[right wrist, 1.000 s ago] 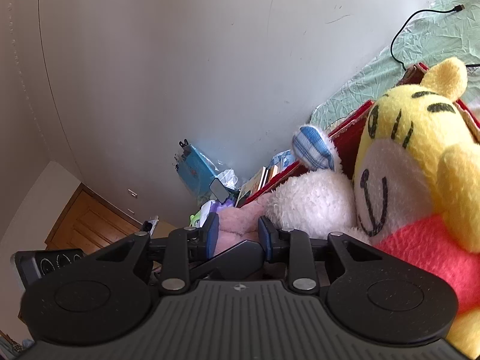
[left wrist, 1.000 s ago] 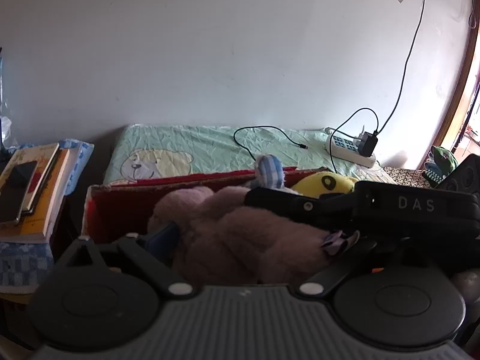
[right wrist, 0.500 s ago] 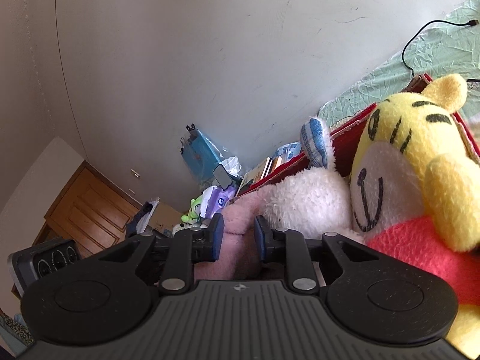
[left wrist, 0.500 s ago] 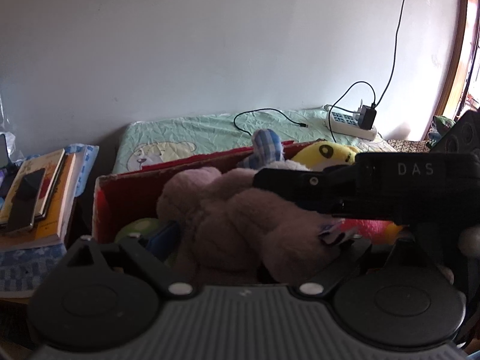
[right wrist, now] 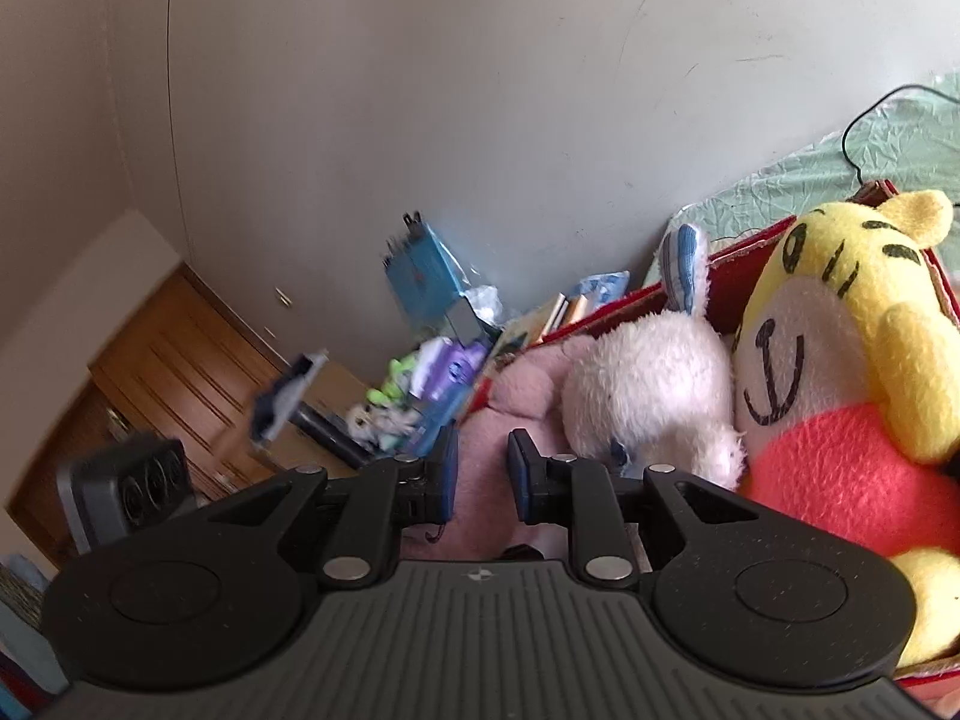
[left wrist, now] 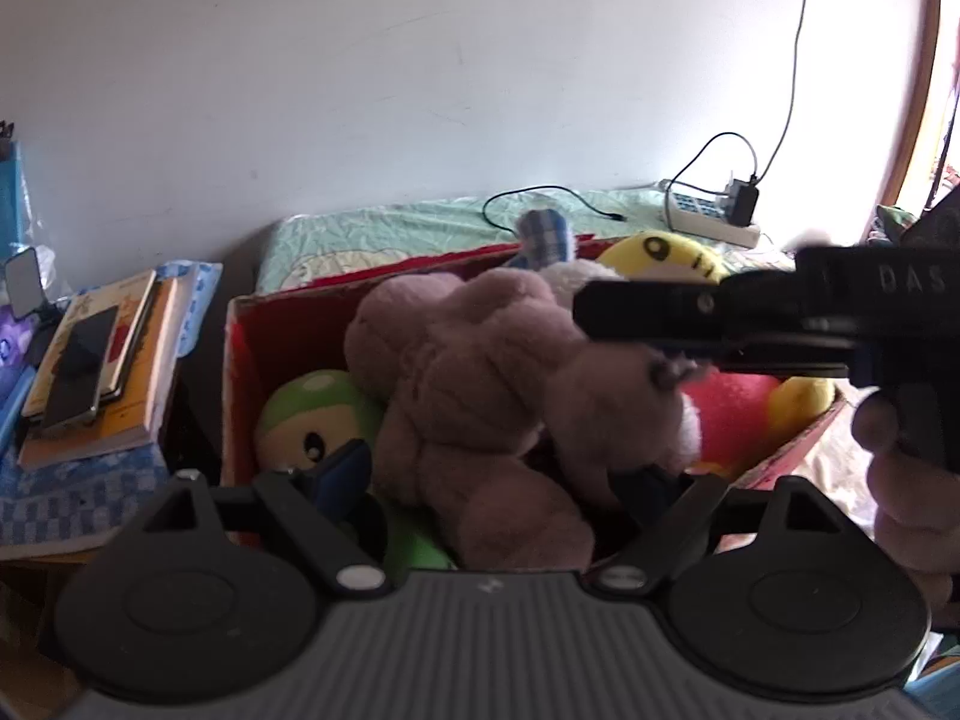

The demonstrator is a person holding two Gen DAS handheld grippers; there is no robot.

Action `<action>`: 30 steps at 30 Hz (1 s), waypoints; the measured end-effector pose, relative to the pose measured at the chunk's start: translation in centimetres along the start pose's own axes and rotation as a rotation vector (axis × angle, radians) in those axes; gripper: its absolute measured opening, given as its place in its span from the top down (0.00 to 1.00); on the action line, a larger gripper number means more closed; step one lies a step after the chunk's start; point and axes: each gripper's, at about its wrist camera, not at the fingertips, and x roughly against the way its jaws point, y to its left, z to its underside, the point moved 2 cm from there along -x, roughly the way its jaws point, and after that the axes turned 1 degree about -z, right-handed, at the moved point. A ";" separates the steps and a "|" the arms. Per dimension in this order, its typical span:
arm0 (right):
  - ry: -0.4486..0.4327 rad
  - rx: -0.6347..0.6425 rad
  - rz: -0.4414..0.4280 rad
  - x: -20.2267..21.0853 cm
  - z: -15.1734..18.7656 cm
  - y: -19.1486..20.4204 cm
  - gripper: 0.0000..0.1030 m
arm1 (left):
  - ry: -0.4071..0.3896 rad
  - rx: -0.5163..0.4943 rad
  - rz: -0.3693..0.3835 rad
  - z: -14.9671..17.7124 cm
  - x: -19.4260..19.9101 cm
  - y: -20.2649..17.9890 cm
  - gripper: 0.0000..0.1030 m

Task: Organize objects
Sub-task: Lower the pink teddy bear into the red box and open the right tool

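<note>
From the left wrist, the red box [left wrist: 240,372] held a pink plush [left wrist: 492,396], a green toy [left wrist: 312,414] beside it, and books [left wrist: 90,372] lay off to the side. The left gripper [left wrist: 504,480] stood wide apart around the plush.

The right wrist alone showed the white bunny [right wrist: 654,384] and yellow tiger [right wrist: 840,360]. The right gripper [right wrist: 483,474] was pinched on the pink plush [right wrist: 516,396].
</note>
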 end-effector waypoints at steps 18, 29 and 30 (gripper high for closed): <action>0.059 0.106 0.205 -2.5 0.8 -0.9 0.78 | 0.047 -0.026 -0.105 0.9 -1.7 1.1 0.14; 0.049 0.019 0.196 0.1 1.3 -0.7 0.68 | 0.000 0.045 -0.064 0.7 0.6 1.0 0.09; 0.044 0.019 0.203 0.3 1.3 -0.6 0.67 | -0.004 0.050 -0.064 0.6 0.7 0.8 0.08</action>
